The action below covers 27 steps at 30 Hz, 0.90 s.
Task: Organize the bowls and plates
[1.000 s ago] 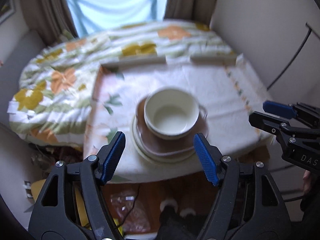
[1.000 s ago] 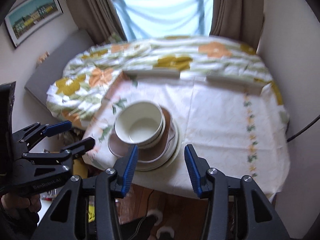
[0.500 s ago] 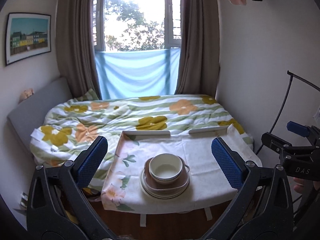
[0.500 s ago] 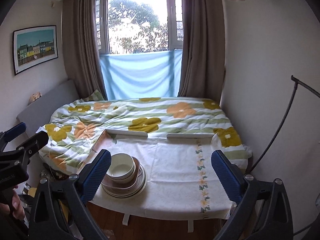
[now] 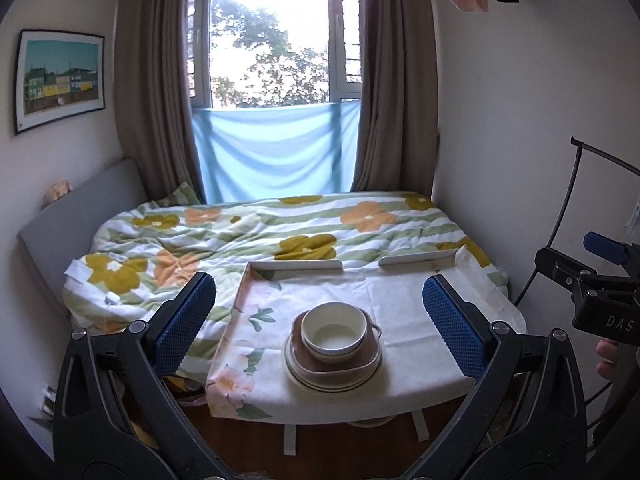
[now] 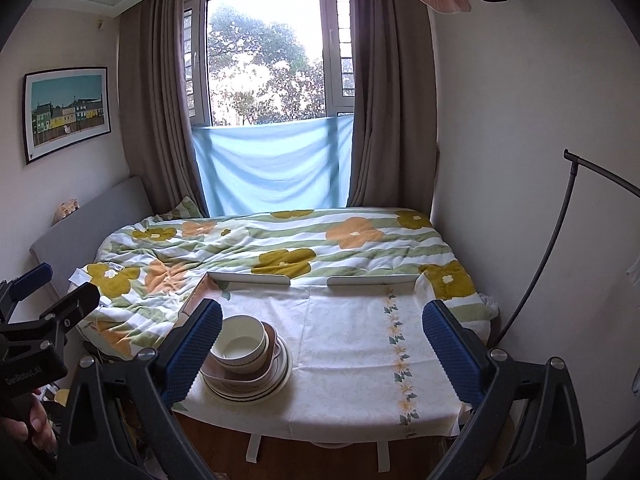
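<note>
Both grippers, left [image 5: 319,323] and right [image 6: 322,347], now hang wide and empty, pulled back from the stacked bowl [image 5: 333,331] and plates [image 5: 332,376] at lower centre; stacking looks done.

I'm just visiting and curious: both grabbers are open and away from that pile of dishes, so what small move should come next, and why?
Probably bring the left gripper forward and down toward the bowl. It sits on top of the plates, so it has to come off first. Both grippers are open and empty, and the stack lies nearly centred in the left view, while the right gripper sees it off to its left.
</note>
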### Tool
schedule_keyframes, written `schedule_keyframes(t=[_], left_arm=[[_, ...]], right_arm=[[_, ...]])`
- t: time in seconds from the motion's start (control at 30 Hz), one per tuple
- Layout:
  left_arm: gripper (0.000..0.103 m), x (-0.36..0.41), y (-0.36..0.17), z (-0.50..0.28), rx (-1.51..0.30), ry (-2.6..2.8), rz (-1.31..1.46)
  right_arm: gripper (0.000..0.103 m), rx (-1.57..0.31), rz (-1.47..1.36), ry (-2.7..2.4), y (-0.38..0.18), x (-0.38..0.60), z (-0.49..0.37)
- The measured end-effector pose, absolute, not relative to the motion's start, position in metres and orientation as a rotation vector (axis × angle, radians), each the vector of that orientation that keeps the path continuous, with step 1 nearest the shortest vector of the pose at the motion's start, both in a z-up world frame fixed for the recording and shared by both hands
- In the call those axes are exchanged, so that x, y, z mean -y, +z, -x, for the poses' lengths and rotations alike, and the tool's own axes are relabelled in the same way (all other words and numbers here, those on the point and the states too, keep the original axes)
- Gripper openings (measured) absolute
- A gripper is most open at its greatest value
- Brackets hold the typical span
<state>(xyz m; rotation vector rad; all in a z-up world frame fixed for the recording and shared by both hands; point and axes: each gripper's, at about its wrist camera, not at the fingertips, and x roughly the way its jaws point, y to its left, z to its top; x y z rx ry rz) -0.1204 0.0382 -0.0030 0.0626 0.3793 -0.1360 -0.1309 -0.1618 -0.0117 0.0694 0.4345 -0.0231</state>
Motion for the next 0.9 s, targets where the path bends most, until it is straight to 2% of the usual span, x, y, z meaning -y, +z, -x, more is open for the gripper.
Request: schedule_keyframes(t=[0.9], left_arm=[[0.103, -0.038, 0.0, 0.115, -0.357, -0.119, -0.095]], right_arm=[[0.1, -0.43, -0.063, -0.011, -0.011, 0.152, 0.121]])
